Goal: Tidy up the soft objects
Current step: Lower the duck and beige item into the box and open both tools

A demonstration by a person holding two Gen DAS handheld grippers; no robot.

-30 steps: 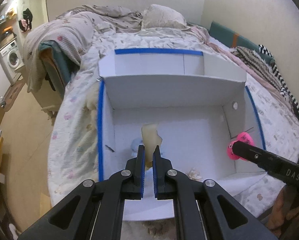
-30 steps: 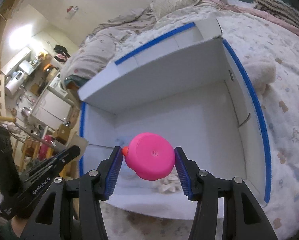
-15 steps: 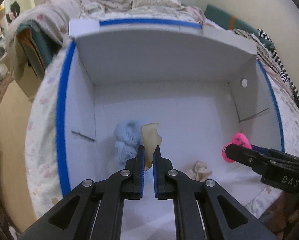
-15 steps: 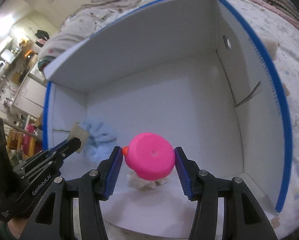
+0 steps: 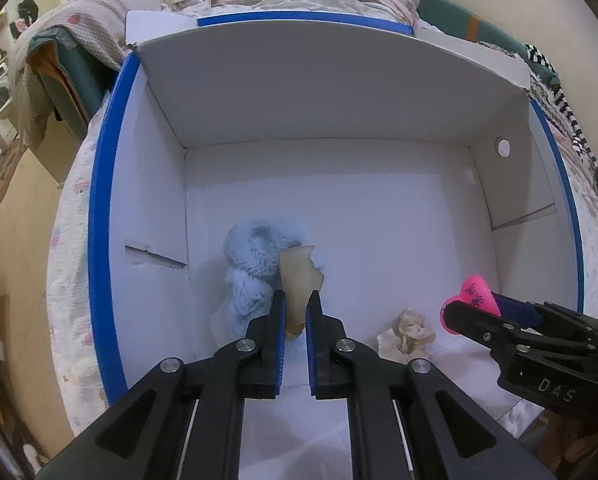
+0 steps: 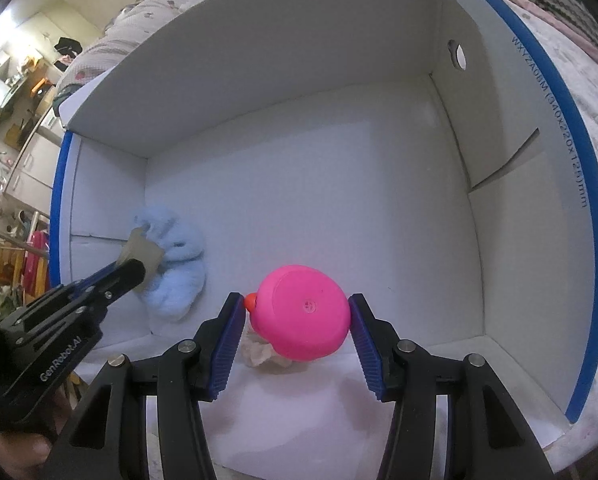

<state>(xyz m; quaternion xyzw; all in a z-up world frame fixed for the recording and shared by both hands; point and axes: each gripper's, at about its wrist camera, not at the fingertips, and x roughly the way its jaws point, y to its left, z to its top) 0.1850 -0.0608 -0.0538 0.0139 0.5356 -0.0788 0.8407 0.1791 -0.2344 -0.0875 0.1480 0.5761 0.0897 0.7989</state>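
Two items in hand, both hanging over the white box (image 5: 331, 184) on the bed (image 5: 71, 220). Far left inside, a fluffy blue piece (image 5: 255, 264) lies against the left wall. My left gripper (image 5: 295, 308) is pinched nearly closed on a thin beige, translucent scrap (image 5: 299, 280), which hangs just above that blue piece. Near the front wall, a small cream crumpled bit (image 5: 407, 330) sits on the floor. My right gripper (image 6: 297, 320) stands about half open, pads pressed on either side of a rounded pink toy (image 6: 299, 312) with an orange tip, held above the cream bit. To release well, I judge: lower each closer to the floor, shift the pink toy onto bare floor to the right, then open slowly so nothing bounces.
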